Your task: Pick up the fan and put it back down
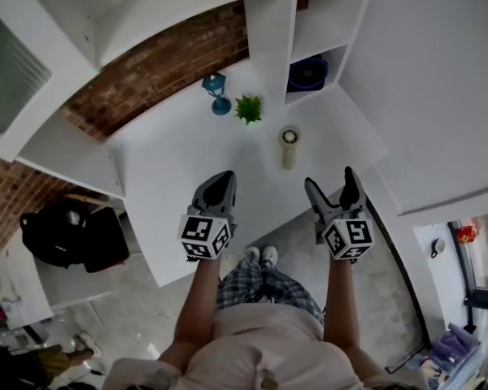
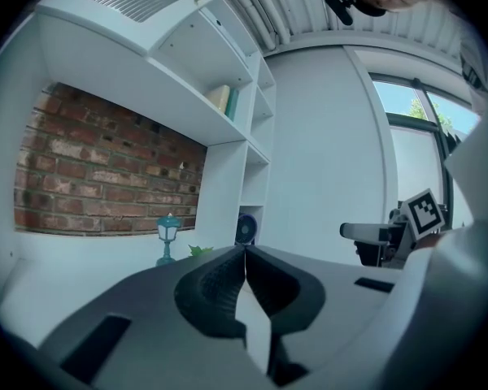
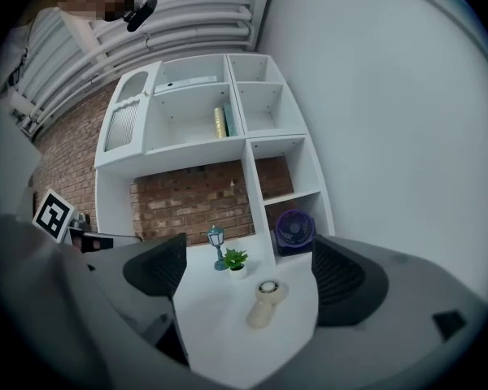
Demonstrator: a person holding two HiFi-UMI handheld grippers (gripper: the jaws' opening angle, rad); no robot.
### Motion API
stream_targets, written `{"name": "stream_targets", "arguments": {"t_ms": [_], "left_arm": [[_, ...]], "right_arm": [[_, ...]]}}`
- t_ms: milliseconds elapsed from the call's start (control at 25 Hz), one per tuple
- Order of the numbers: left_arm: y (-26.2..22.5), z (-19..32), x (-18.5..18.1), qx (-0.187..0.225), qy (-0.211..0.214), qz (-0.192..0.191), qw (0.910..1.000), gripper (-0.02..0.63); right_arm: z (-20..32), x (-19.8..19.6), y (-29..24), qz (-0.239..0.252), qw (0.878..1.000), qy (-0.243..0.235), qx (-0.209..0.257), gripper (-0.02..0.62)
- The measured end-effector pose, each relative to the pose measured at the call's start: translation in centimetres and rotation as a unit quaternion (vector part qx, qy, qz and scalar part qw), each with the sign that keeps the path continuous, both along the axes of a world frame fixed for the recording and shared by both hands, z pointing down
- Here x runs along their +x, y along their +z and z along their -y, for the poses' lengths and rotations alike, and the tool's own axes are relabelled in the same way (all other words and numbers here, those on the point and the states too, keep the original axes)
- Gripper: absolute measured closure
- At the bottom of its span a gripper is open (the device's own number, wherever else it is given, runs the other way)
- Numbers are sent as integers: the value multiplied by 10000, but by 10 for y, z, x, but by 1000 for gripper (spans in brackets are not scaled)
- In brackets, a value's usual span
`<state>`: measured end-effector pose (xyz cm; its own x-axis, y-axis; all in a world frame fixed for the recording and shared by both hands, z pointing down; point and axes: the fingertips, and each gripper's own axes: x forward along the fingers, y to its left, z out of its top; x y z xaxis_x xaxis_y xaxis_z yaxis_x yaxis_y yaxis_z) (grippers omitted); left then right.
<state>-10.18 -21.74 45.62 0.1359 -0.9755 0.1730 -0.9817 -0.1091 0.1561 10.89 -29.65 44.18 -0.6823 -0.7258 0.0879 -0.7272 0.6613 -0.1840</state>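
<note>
No word, number or brand can be read anywhere; the books (image 3: 224, 122) on the shelf are too small to tell. The cubes on the left gripper (image 1: 222, 182) and right gripper (image 1: 331, 182) bear only black-and-white square patterns; no letters.

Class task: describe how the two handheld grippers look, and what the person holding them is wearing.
Both the left gripper and right gripper have grey bodies, dark textured jaws and a white cube with black square markers. No cables show. The person wears plaid trousers, a pale top and white shoes.

- The left tool (image 1: 220, 179) is held out ahead on a straight left forearm (image 1: 197, 295), its jaws pressed together with nothing between them.
- The right tool (image 1: 329, 183) is level beside it, well apart, its jaws spread wide and empty.
</note>
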Motion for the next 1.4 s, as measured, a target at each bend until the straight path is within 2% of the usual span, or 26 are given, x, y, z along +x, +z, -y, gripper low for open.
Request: {"name": "stream_targets", "arguments": {"t_ms": [360,800,1080,1400], "left_arm": [[8,45,-8,-21,-11,15,10000,578],[39,123,-17,-214,-77,-52,9997,578],[78,148,-18,-552,-129,-271,9980,578],[128,144,-11,-1018,-108,-455,9937,578]], "right_arm": [[31,-26,13,-139,9997,-148,-149,121],[92,-84,71,-765,9940,-206,-753,124],[112,-101,145,-1444,9768,-31,-1582,230],[99,-107,209,-1983,9537,95,-2258,273]]}}
